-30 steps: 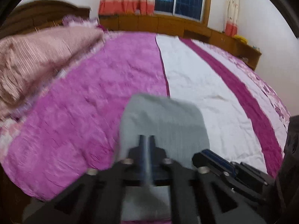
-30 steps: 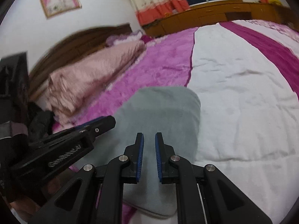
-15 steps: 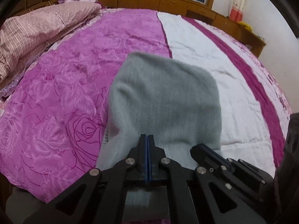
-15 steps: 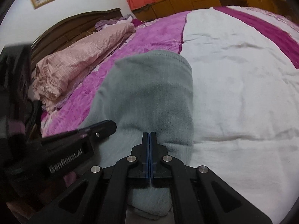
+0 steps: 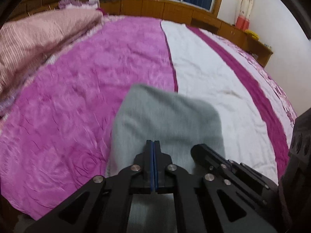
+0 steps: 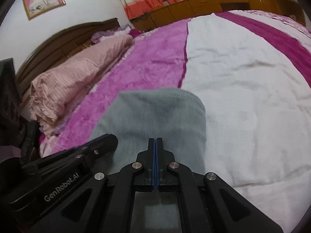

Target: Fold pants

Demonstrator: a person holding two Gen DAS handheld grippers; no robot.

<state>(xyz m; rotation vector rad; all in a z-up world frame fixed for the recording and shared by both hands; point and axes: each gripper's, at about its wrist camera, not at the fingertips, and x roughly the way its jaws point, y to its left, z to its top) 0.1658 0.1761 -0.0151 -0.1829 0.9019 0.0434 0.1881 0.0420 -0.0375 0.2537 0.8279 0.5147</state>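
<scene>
Grey pants (image 5: 165,116) lie folded on the bed across the seam between the magenta and white panels, their rounded far end pointing away from me. My left gripper (image 5: 153,142) is shut, its blue pads pinching the near part of the fabric, which also shows under the fingers. My right gripper (image 6: 156,139) is shut the same way on the grey pants (image 6: 155,114). The two grippers sit side by side. A right finger (image 5: 204,153) shows in the left wrist view, and a left finger (image 6: 105,141) shows in the right wrist view.
The bedspread (image 5: 68,106) spreads wide around the pants, magenta on the left and white (image 6: 252,106) on the right. A folded pink quilt (image 6: 77,73) lies along the wooden headboard (image 6: 58,36) at left. Wooden cabinets (image 5: 175,13) and curtains line the far wall. Dark cloth (image 6: 9,106) hangs at far left.
The right gripper's jaws, apart over the pants a second ago, have come together on the grey fabric. Both grippers have shifted over the bed, with the pants moving along in them.
</scene>
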